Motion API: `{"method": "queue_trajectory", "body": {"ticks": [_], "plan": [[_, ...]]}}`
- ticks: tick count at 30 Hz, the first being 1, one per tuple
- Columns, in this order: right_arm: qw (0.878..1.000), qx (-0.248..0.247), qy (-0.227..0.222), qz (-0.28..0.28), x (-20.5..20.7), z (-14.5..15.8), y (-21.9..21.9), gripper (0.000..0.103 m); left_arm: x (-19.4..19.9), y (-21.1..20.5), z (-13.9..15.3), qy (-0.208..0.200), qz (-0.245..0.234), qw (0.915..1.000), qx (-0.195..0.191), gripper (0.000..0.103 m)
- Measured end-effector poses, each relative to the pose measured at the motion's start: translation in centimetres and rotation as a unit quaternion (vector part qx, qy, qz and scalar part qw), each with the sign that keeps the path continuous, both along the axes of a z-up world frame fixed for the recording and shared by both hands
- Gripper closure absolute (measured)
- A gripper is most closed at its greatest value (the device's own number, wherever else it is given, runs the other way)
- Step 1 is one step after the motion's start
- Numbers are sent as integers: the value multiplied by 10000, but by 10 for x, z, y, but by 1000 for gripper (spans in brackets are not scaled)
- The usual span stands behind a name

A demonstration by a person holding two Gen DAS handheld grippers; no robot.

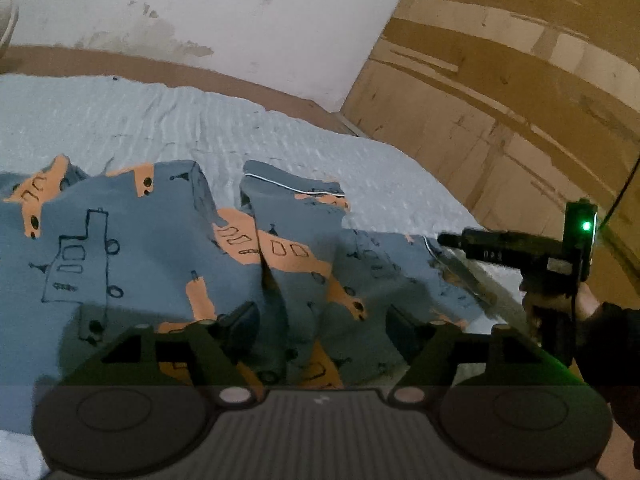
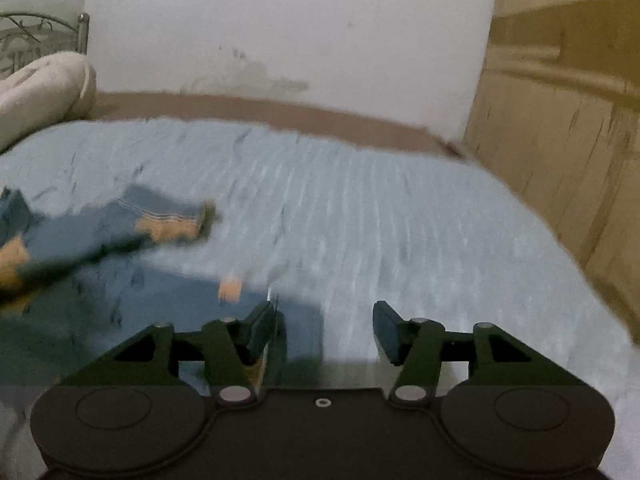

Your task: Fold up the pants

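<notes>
Blue pants (image 1: 168, 248) with orange patches and black drawings lie rumpled on a pale blue bedspread (image 1: 160, 120). In the left wrist view my left gripper (image 1: 322, 324) is open, low over the pants, with cloth lying between the fingers. My right gripper (image 1: 452, 240) shows there at the right, over the pants' right edge. In the right wrist view, which is blurred, the right gripper (image 2: 324, 332) is open; its left finger (image 2: 260, 328) is at the pants' edge (image 2: 224, 312), its right finger over the bedspread (image 2: 400, 220). A pant leg (image 2: 160, 224) lies further left.
A white stained wall (image 1: 240, 20) stands behind the bed. A wooden wardrobe (image 1: 500, 100) is at the right. A brown bed edge (image 2: 280, 114) runs along the wall. A beige pillow (image 2: 44, 92) and a metal headboard (image 2: 40, 36) are at the far left.
</notes>
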State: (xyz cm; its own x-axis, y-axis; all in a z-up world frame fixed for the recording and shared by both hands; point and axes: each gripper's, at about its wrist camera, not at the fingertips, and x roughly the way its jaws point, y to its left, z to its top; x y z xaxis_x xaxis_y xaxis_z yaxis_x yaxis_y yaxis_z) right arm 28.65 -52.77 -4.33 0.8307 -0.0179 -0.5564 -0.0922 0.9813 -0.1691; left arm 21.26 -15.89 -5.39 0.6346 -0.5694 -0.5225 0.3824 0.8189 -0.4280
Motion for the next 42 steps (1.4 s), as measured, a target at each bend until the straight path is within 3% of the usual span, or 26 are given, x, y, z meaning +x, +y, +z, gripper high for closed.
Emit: {"method": "queue_trajectory", "body": {"ticks": [1, 6, 9, 11, 13, 16, 19, 23, 25, 27, 28, 29, 32, 35, 42], "plan": [[10000, -3, -8, 78, 6, 6, 5, 35, 2, 1, 0, 21, 41, 10000, -53, 28], [9977, 55, 113, 667, 48, 23, 53, 20, 13, 13, -6, 328, 538, 9969, -466, 37], [9958, 38, 244, 881, 82, 25, 90, 21, 15, 18, -11, 450, 709, 9946, -612, 50], [9926, 257, 512, 1068, 107, 25, 114, 27, 15, 21, -12, 459, 753, 9941, -635, 56], [9884, 445, 856, 1174, 135, 20, 138, 47, 16, 22, -13, 521, 778, 9931, -701, 64], [9850, 470, 1152, 1197, 161, 14, 168, 60, 20, 22, -14, 653, 691, 9921, -817, 81], [9793, 672, 1458, 1232, 178, 9, 192, 60, 22, 18, -12, 655, 583, 9932, -766, 88], [9765, 212, 1791, 1177, 182, -4, 213, 59, 20, 9, -10, 545, 399, 9951, -718, 96], [9753, -75, 1906, 1117, 180, -15, 215, 65, 18, 4, -7, 468, 348, 9961, -658, 97], [9786, -224, 1728, 1098, 171, -16, 213, 78, 15, 1, -5, 393, 343, 9971, -546, 99], [9797, -114, 1650, 1132, 167, -14, 211, 92, 15, 0, -4, 374, 352, 9975, -480, 100], [9811, -30, 1575, 1125, 164, -10, 208, 94, 15, 0, -3, 371, 355, 9977, -445, 101], [9880, 27, 1106, 1082, 146, 10, 196, 96, 13, -2, 3, 262, 318, 9986, -324, 103], [9938, 198, 573, 934, 119, 35, 173, 96, 7, -8, 15, -126, 209, 9997, 44, 103], [9954, 809, -492, 129, 34, 83, 81, 97, -3, -22, 40, -850, -123, 9934, 755, 103]]}}
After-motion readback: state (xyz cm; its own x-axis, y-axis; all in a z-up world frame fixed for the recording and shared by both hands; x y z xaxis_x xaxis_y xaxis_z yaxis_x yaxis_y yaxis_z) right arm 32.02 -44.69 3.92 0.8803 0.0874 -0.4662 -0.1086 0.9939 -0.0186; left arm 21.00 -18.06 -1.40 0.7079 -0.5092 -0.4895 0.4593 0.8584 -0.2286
